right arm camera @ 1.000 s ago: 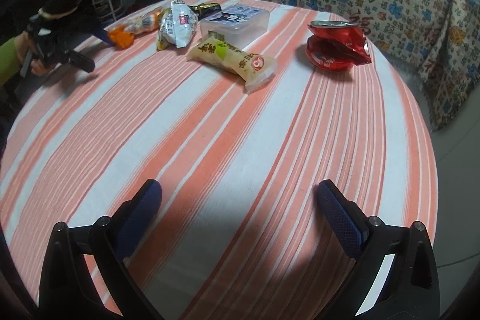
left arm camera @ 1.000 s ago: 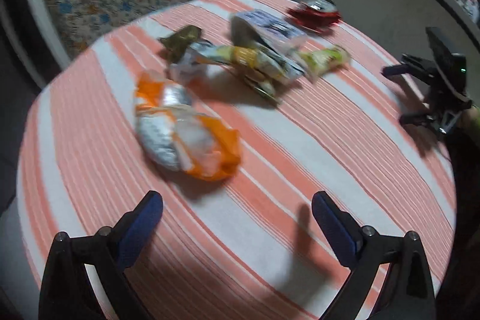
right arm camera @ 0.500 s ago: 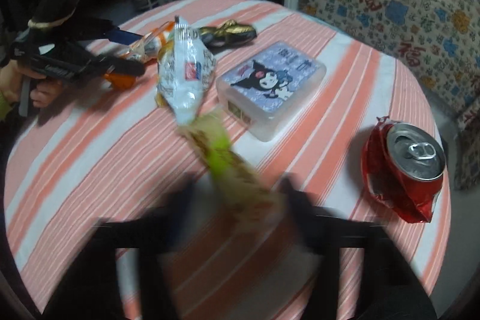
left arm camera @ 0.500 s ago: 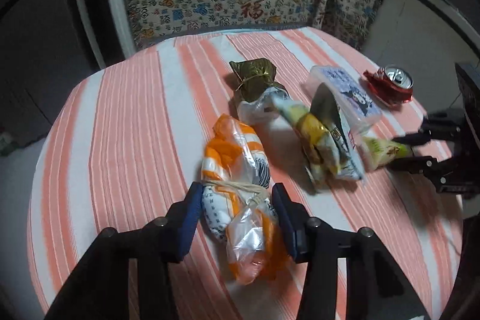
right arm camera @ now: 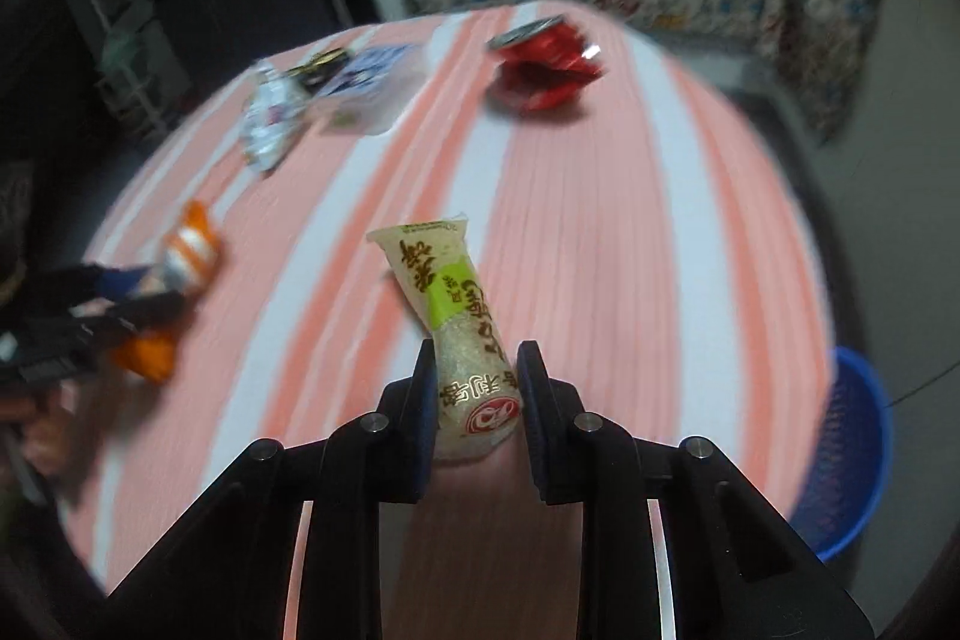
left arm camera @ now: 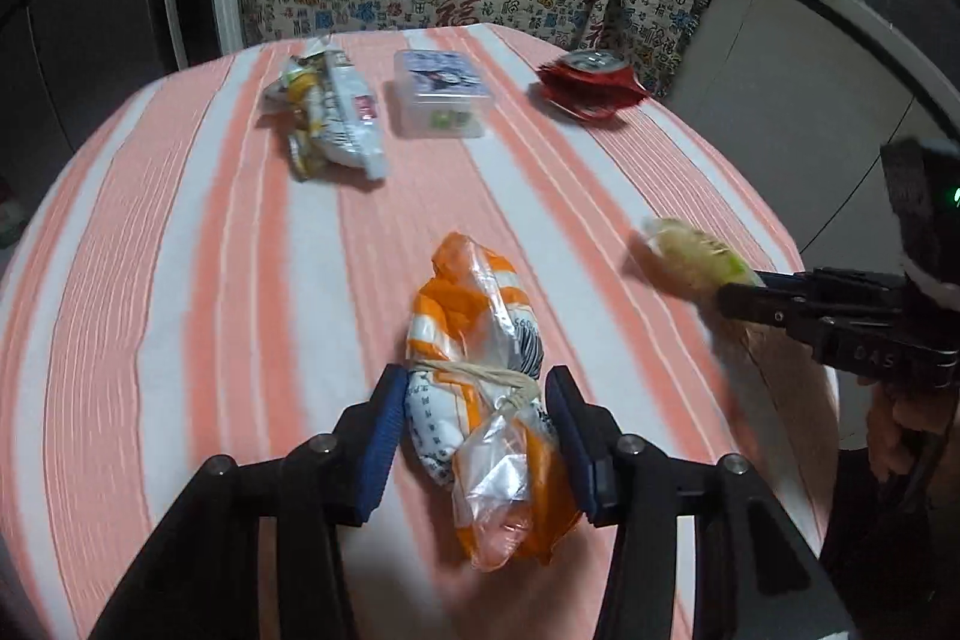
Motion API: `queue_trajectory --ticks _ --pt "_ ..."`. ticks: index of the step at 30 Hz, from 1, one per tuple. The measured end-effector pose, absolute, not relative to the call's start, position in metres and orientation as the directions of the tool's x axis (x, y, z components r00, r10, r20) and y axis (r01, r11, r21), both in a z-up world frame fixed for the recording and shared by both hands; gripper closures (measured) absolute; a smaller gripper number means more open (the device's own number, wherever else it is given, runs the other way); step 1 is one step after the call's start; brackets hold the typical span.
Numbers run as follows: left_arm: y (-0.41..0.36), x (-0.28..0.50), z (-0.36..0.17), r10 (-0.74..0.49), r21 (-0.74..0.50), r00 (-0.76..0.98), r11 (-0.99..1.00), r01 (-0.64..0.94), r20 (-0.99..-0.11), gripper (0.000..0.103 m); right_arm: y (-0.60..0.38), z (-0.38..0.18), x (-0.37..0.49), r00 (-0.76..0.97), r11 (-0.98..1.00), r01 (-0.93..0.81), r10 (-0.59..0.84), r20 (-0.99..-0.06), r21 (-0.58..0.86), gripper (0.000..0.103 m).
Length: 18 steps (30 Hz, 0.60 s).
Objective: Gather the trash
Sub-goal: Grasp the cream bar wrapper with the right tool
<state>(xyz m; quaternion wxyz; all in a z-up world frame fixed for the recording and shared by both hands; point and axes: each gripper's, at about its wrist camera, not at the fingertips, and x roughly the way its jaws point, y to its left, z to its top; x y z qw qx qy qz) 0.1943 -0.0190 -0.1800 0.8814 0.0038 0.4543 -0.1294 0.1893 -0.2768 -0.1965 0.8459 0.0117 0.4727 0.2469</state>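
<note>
Left wrist view: my left gripper (left arm camera: 474,418) is clamped on the orange-and-white snack bag (left arm camera: 480,370), pads on both sides at the string-tied waist. Bag looks lifted or just at the table (left arm camera: 180,280); can't tell which. Still lying on the striped cloth: 1 white wrapper bundle (left arm camera: 327,118), 1 clear lidded box w/ cartoon print (left arm camera: 441,94), 1 crushed red can (left arm camera: 591,85). At right, my right gripper (left arm camera: 744,301) comes in from the edge w/ a yellow-green snack pack (left arm camera: 690,256) sticking out of its tips.

Right wrist view: right gripper (right arm camera: 474,394) is closed on the yellow-green snack pack (right arm camera: 456,316) near its lower end; pack stands up clear of the table (right arm camera: 600,220). Blue basket (right arm camera: 852,454) sits on the floor past the table edge at right, probably the bin; can't see inside. Blurry beyond: red can (right arm camera: 546,67), box (right arm camera: 372,85), white wrapper (right arm camera: 270,121), plus a dark wrapper (right arm camera: 321,61) behind the box. Left gripper (right arm camera: 129,301) w/ the orange bag (right arm camera: 180,274) at far left.

Progress, my guess: 2 items in hand, none seen binned, approx 4 left on the table. Early stage.
</note>
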Motion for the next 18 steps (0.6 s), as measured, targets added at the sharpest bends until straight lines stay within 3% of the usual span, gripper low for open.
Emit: queue_trajectory --ticks 3,5,9,18 --pt "-0.037 0.187 -0.189 -0.143 -0.03 0.567 0.978 0.205 -0.811 0.039 -0.278 -0.195 0.182 0.422 0.855 -0.455 0.452 -0.786 0.248 0.064" --pt "-0.041 0.183 -0.192 -0.111 0.001 0.583 0.982 0.188 -0.805 0.038 -0.28 -0.191 0.18 0.415 0.839 -0.483 0.47 -0.779 0.249 0.062" --pt "-0.034 0.182 -0.188 -0.154 -0.051 0.562 0.98 0.194 -0.813 0.038 -0.274 -0.183 0.174 0.393 0.801 -0.566 0.469 -0.791 0.194 0.047" --pt "-0.038 0.199 -0.184 -0.169 -0.059 0.506 0.972 0.225 -0.846 0.039 -0.242 -0.183 0.184 0.358 0.751 -0.653 0.419 -0.834 0.098 0.047"
